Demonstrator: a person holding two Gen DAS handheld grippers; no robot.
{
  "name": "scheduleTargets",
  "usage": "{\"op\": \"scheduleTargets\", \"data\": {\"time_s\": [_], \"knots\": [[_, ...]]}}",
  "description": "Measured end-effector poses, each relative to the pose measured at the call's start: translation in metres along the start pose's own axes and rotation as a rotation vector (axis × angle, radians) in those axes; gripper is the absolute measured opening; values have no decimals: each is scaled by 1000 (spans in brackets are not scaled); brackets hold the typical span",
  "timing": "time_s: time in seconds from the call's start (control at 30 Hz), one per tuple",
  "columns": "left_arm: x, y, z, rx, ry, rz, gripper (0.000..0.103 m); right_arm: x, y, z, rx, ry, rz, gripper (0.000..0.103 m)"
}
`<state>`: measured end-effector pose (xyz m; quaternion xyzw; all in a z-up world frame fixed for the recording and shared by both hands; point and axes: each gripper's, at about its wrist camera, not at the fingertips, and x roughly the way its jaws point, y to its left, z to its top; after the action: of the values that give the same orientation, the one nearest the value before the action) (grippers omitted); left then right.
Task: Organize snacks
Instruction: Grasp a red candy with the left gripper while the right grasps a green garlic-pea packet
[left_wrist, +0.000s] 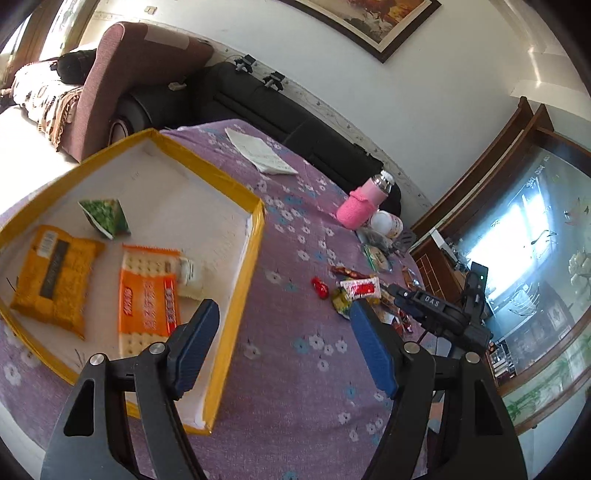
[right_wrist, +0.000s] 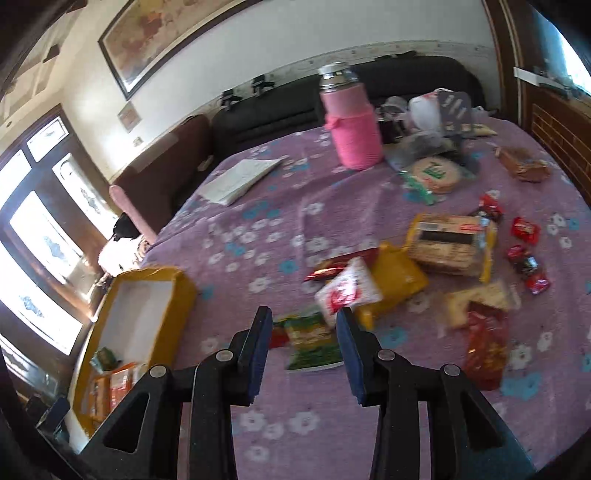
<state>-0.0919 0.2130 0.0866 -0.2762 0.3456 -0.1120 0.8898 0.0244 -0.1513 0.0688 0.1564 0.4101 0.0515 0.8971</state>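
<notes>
Sitting at one edge of the table (left_wrist: 288, 369), a shallow box (left_wrist: 236, 280) with yellow taped rim and white inside holds four packets: a green pyramid-shaped pouch (left_wrist: 107, 218), a yellow biscuit pack (left_wrist: 59, 273) with a dark label, an orange-and-white cracker pack (left_wrist: 147, 295) with red writing too blurred to read, and a small white packet (left_wrist: 190, 277) tucked against it. Purple cloth with white and blue flowers covers the table.

Left tongs (left_wrist: 284, 332) are spread wide over the box's near rim, gripping nothing. Right tongs (right_wrist: 303, 347) stand partly apart and empty above a green snack bag (right_wrist: 314, 343).

Loose snacks lie toward the middle: a red-and-white wrapper (right_wrist: 347, 291), a plain yellow pouch (right_wrist: 399, 280), a clear-wrapped cracker stack (right_wrist: 450, 243), and red foil candies (right_wrist: 524, 229) (all scattered). A pink knit-sleeved flask (right_wrist: 352, 129) stands upright near the far edge.
</notes>
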Motion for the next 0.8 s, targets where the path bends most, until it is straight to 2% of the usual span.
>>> {"op": "scheduleTargets", "data": {"time_s": [0.1,0.27,0.43,0.8], "knots": [[16,-4,-12,20,53,20,73,14,-12,1,20,42,22,39],[16,-6,-14,31,51,43,73,51,8,-9,1,113,81,39],[14,-6,-14,41,41,51,73,80,29,-14,-33,143,66,39],[23,-11,-15,56,61,62,73,92,48,-30,-138,143,-21,44]]}}
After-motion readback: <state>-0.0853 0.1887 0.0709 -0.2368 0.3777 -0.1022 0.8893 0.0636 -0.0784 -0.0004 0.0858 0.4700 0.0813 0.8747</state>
